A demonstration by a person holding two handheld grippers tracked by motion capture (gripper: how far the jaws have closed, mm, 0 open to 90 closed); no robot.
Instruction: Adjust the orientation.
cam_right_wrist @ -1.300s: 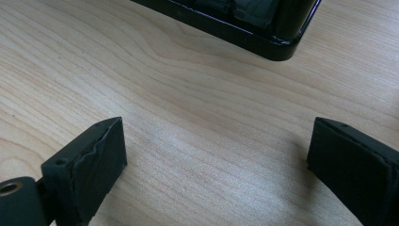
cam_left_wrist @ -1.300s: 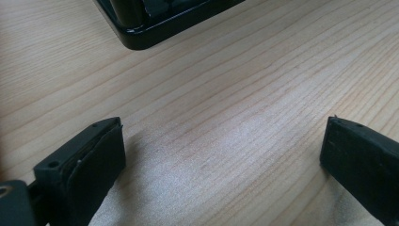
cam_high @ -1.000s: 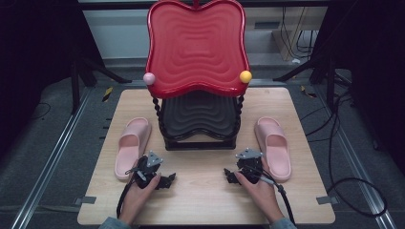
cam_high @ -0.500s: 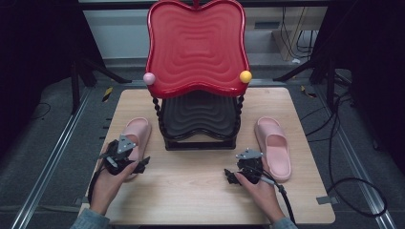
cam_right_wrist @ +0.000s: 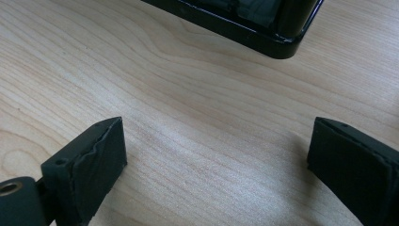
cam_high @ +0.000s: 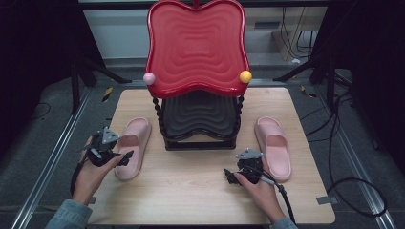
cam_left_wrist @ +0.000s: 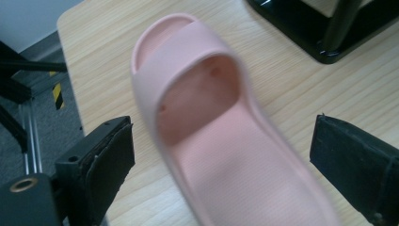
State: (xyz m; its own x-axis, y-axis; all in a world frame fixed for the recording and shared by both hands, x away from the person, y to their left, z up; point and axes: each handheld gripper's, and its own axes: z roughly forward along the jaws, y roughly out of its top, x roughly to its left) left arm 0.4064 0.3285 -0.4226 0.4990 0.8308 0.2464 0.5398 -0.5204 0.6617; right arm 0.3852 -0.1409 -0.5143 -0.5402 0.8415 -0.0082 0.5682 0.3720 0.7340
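Pink foam slipper (cam_left_wrist: 221, 141) sits between the left gripper's (cam_high: 111, 155) jaws, which stand wide apart on either side of its heel end, nothing clamped yet. In the high view that gripper is at the lower left of the frame, just beside the left slipper (cam_high: 131, 148); half a second ago it was still short of the shoe, and a second ago it rested near the table's middle front. Reads as a reach for a grasp, closing not yet begun.

Right gripper (cam_high: 242, 172), lower centre-right, has not shifted over the same second. Jaws spread wide over bare wooden table (cam_right_wrist: 197, 113), holding nothing. Right slipper (cam_high: 273, 148) lies just beside it, untouched.

Farther back, centre frame: black-based stand (cam_high: 200, 121) with a dark lower tray and a red wavy tray (cam_high: 196, 43) on top, pink knob (cam_high: 149, 78) and yellow knob (cam_high: 245, 76) at its front corners. Probable destination for the slippers, a guess only.
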